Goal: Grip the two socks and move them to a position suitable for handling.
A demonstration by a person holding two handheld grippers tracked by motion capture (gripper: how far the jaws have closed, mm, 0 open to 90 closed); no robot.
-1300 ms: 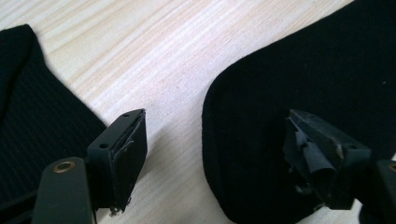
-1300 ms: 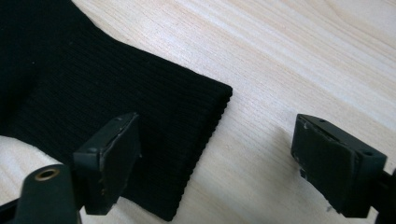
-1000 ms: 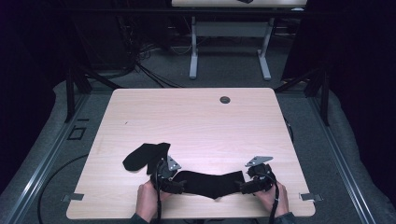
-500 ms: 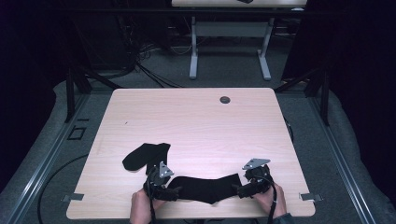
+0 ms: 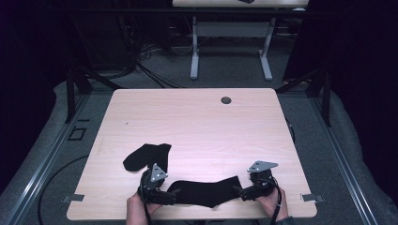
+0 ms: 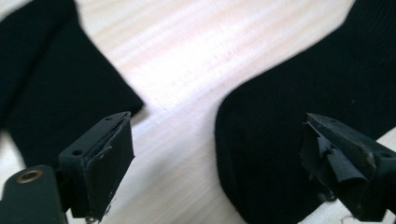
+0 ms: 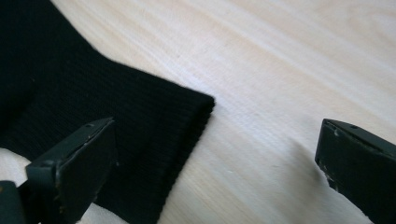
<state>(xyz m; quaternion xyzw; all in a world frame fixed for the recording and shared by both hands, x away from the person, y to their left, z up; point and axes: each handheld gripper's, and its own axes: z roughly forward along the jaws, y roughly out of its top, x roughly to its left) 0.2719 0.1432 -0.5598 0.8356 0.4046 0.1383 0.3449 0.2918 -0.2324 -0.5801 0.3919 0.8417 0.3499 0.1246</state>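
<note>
My left tongs (image 5: 170, 196) have just been opening and grip nothing; my right tongs (image 5: 243, 193) stand wide, empty. Between them a ribbed black sock (image 5: 206, 192) lies flat on the pale wood surface (image 5: 197, 122), released since earlier. A folded second sock (image 5: 146, 157) sits beyond.

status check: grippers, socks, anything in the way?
Left gripper open, jaws just opened wider, nothing clamped. Right gripper open at the flat sock cuff. Second sock lies folded beside it. Table unobstructed.
</note>
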